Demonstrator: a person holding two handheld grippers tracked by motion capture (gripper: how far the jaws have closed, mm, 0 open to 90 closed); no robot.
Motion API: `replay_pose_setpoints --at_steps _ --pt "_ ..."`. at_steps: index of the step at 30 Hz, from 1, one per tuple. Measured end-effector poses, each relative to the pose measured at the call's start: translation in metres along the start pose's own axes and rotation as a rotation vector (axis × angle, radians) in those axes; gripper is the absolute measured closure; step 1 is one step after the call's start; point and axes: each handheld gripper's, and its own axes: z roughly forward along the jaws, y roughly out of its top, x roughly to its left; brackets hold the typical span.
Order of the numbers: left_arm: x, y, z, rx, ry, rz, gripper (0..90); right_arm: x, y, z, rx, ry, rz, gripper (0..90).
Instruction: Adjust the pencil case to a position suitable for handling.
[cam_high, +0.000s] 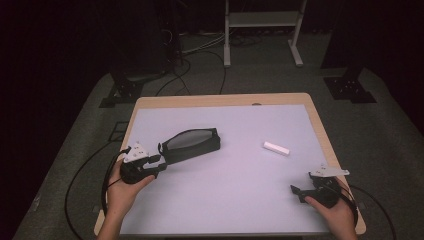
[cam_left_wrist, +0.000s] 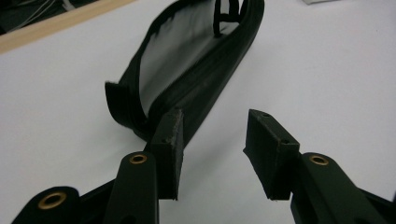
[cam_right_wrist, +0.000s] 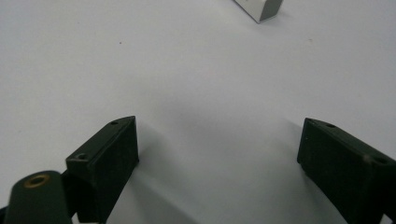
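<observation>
**Desk:** Pouch (cam_high: 192, 145) — where does it lie?

**Photographer:** On the left half of the white mat (cam_high: 225, 200), a black zipped case with a grey mesh face, set at a slant, its far end pointing up and right. In the left gripper view its near end (cam_left_wrist: 140, 116) sits just ahead of the jaws, and one pad looks to touch, or nearly touch, the zipped edge.

**Desk:** And the left gripper (cam_high: 159, 161)?

**Photographer:** Held in the person's left hand (cam_high: 125, 187), jaws parted to a middling gap with bare mat between them; nothing is clasped.

**Desk:** Open room around the pouch?

**Photographer:** Plenty. Bare mat runs to the right as far as a small white block (cam_high: 276, 148), well apart from the pouch. Toward the person the mat is bare to its near edge.

**Desk:** The other side?

**Photographer:** The right gripper (cam_high: 295, 191) rests low near the mat's right edge in the right hand (cam_high: 340, 215), jaws spread wide over bare mat, a corner of the block (cam_right_wrist: 259, 8) showing ahead of them.

**Desk:** Table edges?

**Photographer:** A wooden rim (cam_high: 220, 100) frames the mat at the back and sides.
</observation>
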Motion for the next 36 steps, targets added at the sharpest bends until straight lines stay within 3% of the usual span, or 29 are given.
replay_pose_setpoints --at_steps 25,36 --pt "0.019 0.041 0.014 -0.036 -0.017 0.026 60.5 0.0 0.0 0.0 0.001 0.0 -0.001 11.3" --pt "0.028 0.057 0.031 -0.047 -0.031 0.048 59.5 0.0 0.0 0.0 0.0 0.0 0.0 11.3"
